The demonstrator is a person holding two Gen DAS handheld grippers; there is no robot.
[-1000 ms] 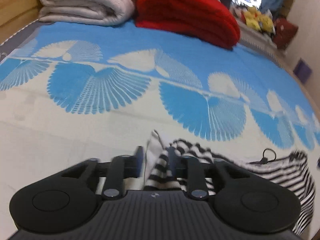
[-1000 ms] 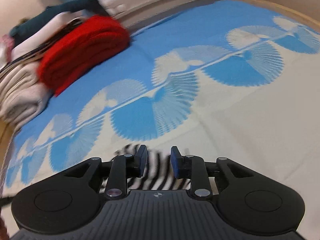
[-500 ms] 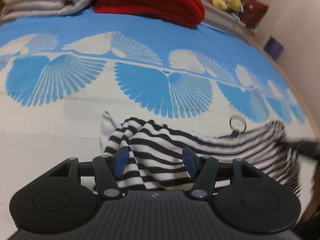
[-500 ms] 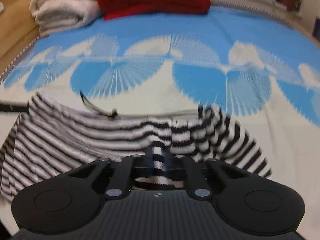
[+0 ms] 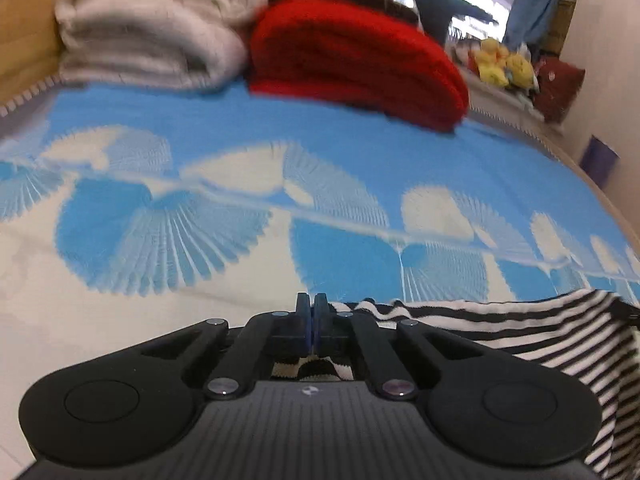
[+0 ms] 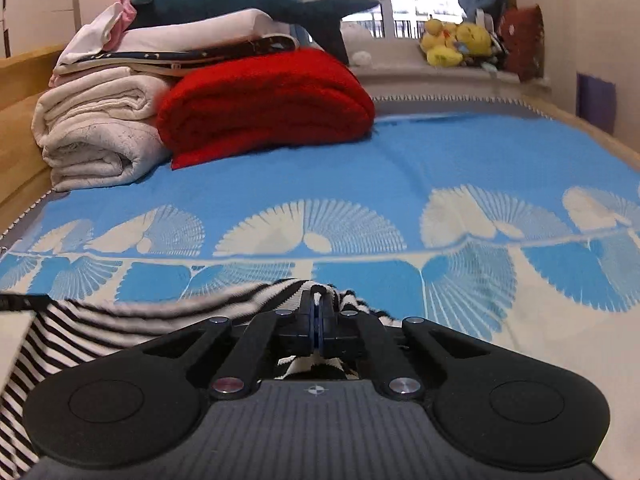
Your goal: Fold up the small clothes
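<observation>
Striped garment (image 5: 520,332), black and white, lies on the bedspread (image 5: 360,152) at the lower right of the left wrist view, spreading from the left gripper (image 5: 312,308) out to the right edge. The jaws of this gripper have just been closing and now stand pressed together, blue pads face to face; a bit of the striped cloth shows just beneath them, behind the fingers, and the pads look clamped on its edge. Beyond, the bedspread is blue with pale fan shapes and cream nearer the camera. At its far end sit a folded white blanket (image 5: 152,28) and, touching it on the right, a folded red blanket (image 5: 352,56). Yellow plush toys (image 5: 504,66) rest on a ledge at the upper right. This view is blurred.

In the right wrist view the garment (image 6: 100,320) runs from the left edge across to the right gripper (image 6: 318,300) and bunches up around its tips. The jaws have just been closing and are clenched, with striped cloth rising on both sides of the pads and showing below them. Farther off are the white blanket (image 6: 96,128), the red blanket (image 6: 272,100) beside it, a dark plush shark (image 6: 256,4) on top of the stacked linen, and the yellow toys (image 6: 452,44) on the windowsill.
</observation>
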